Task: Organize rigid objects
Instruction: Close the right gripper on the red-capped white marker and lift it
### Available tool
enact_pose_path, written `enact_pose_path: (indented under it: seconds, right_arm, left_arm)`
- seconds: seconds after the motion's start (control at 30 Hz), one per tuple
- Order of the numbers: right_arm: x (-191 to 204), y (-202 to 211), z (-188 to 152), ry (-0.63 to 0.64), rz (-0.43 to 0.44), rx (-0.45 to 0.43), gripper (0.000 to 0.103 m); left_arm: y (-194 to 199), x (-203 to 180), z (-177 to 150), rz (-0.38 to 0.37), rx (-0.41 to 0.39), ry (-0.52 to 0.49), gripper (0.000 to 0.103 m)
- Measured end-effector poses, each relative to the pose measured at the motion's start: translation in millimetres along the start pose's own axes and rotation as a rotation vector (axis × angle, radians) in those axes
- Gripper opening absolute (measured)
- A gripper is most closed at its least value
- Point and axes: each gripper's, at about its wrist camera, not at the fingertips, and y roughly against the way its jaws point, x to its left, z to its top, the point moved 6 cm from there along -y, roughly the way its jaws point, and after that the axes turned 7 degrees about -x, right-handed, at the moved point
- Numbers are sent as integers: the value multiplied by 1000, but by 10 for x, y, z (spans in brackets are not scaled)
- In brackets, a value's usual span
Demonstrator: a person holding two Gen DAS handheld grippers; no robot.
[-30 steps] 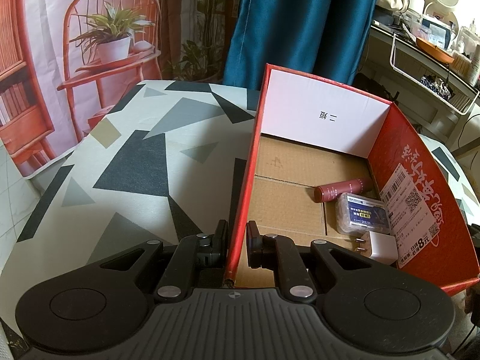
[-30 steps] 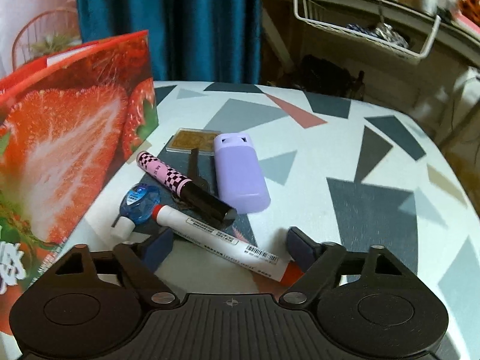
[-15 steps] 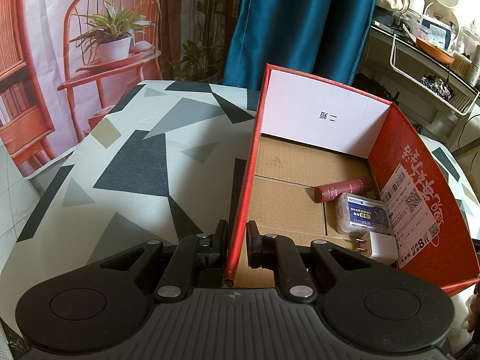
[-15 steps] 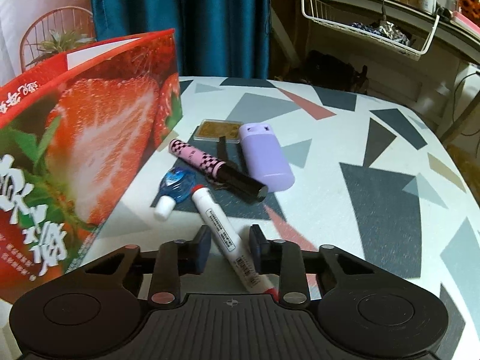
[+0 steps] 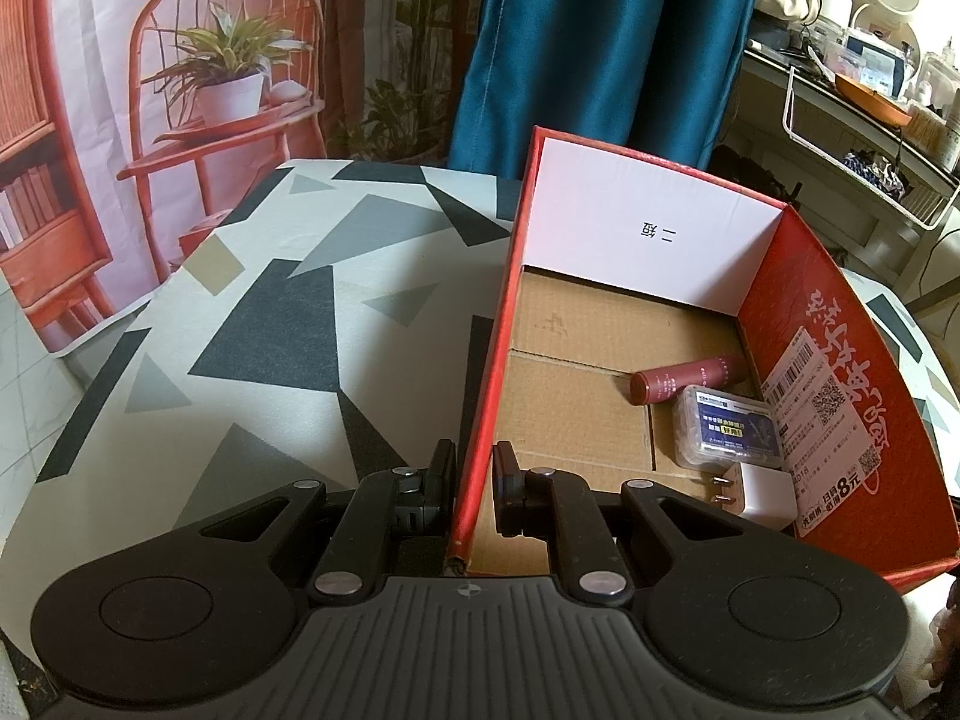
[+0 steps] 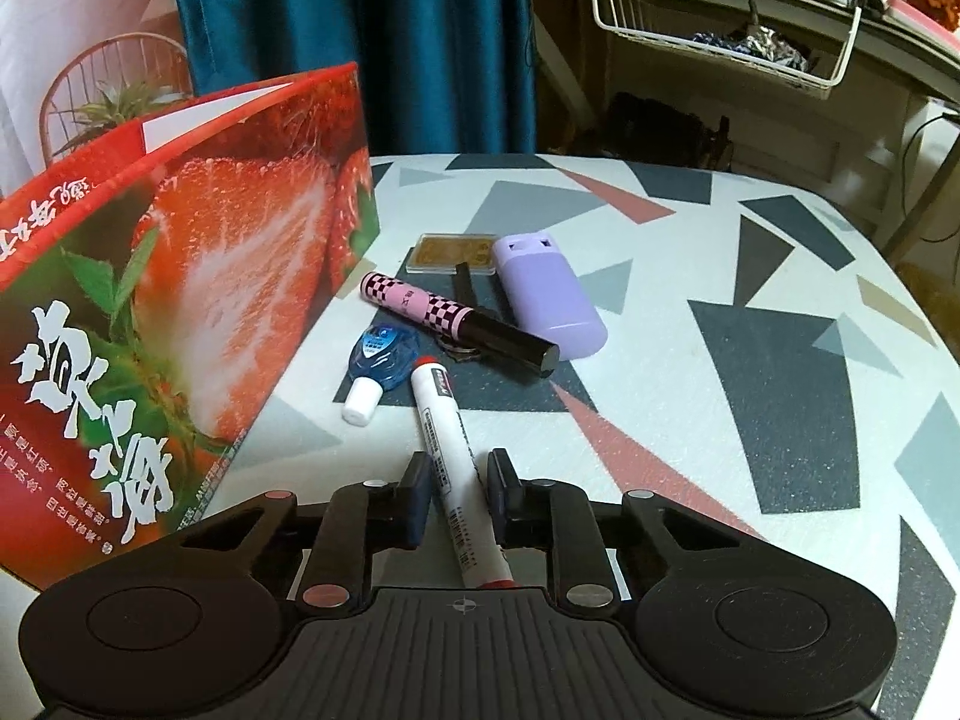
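My left gripper (image 5: pixel 474 468) is shut on the left wall of the red strawberry box (image 5: pixel 486 360) near its front corner. Inside the box lie a dark red tube (image 5: pixel 684 378), a clear plastic case (image 5: pixel 726 429) and a white plug adapter (image 5: pixel 759 495). In the right wrist view my right gripper (image 6: pixel 459 474) has its jaws closing on a white marker (image 6: pixel 447 420) with a red cap; the pads sit against its barrel. Beyond it on the table lie a blue correction tape (image 6: pixel 378 360), a pink checkered tube (image 6: pixel 450 321), a purple case (image 6: pixel 549 294) and a flat gold case (image 6: pixel 453 252).
The box's strawberry-printed outer wall (image 6: pixel 180 300) stands close on the right gripper's left. The patterned table (image 6: pixel 750 330) extends to the right of the items. A blue curtain (image 5: pixel 600 48) hangs behind, and a shelf with a white wire basket (image 6: pixel 720 30) stands beyond the table.
The right gripper's wide-open jaws have closed around the white marker, which now lies lengthwise between them. The left gripper and the box have not moved.
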Motion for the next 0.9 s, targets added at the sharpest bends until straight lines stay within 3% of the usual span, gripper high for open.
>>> enact_pose_path:
  seconds: [0.73, 0.9]
  right_arm:
    - [-61, 7, -19, -71, 30, 10, 14]
    - [-84, 36, 14, -146, 54, 23, 14]
  left_arm:
    - [13, 2, -13, 5, 3, -8, 14]
    - [8, 7, -8, 0, 3, -7, 14]
